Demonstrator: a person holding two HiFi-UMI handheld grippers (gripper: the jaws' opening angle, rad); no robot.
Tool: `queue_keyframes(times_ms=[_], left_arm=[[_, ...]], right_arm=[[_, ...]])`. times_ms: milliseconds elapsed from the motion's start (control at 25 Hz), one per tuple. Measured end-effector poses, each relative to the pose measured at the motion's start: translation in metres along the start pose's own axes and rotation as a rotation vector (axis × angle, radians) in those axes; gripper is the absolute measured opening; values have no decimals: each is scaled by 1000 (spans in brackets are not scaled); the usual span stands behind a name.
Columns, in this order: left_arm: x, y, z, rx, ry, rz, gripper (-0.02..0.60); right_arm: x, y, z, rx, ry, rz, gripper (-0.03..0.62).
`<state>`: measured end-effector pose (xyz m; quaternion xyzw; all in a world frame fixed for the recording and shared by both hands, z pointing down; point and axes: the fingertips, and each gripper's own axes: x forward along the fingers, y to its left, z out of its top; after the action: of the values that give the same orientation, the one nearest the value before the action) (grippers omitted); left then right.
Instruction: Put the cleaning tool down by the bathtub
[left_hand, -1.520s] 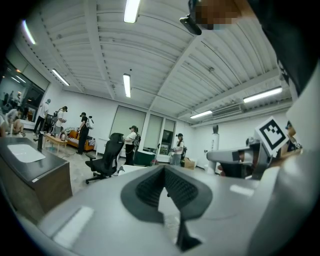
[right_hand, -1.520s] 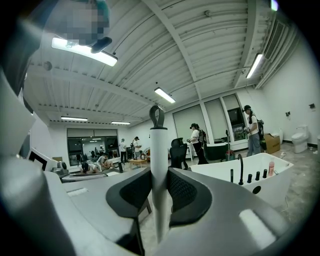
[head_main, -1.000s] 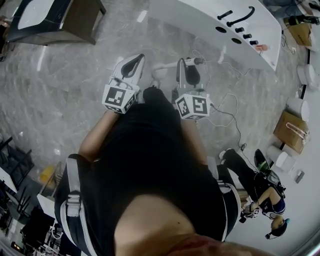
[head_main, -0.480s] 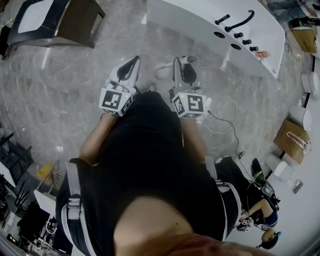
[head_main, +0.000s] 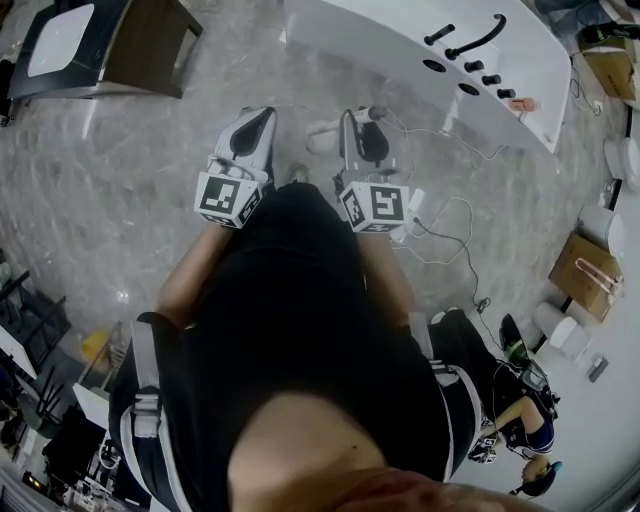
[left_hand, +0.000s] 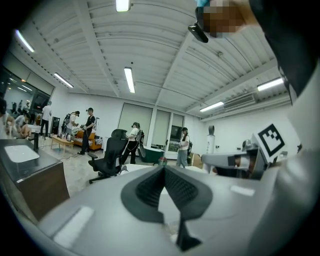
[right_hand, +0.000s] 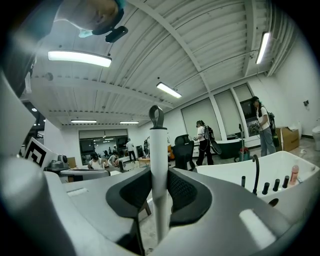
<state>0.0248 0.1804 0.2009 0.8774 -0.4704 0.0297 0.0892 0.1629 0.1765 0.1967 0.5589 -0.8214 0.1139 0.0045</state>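
Note:
The cleaning tool (right_hand: 156, 165) is a white pole with a grey loop at its top. It stands upright between the pads of my right gripper (right_hand: 159, 176), which is shut on it. In the head view the right gripper (head_main: 362, 125) is held over the grey floor just short of the white bathtub (head_main: 400, 45), and the tool's handle end (head_main: 374, 115) shows at its tip. My left gripper (head_main: 262, 116) is alongside on the left. In the left gripper view its tips (left_hand: 164, 170) meet with nothing between them.
Black taps and a curved faucet (head_main: 475, 38) sit on the tub rim, with a pink bottle (head_main: 525, 104) beside them. White cables (head_main: 450, 215) trail on the floor at the right. A wooden basin cabinet (head_main: 100, 50) stands at top left. Cardboard boxes (head_main: 585, 265) and a seated person (head_main: 520, 395) are at the right.
Both grippers have moved forward together over the floor, a little nearer the bathtub. The right one keeps its hold on the tool.

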Motion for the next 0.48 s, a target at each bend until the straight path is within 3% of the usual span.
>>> queue_keyframes(times_ms=[480], left_arm=[[48, 31, 7, 2, -9, -24, 8]], right_arm=[[44, -20, 6, -3, 1, -21, 100]])
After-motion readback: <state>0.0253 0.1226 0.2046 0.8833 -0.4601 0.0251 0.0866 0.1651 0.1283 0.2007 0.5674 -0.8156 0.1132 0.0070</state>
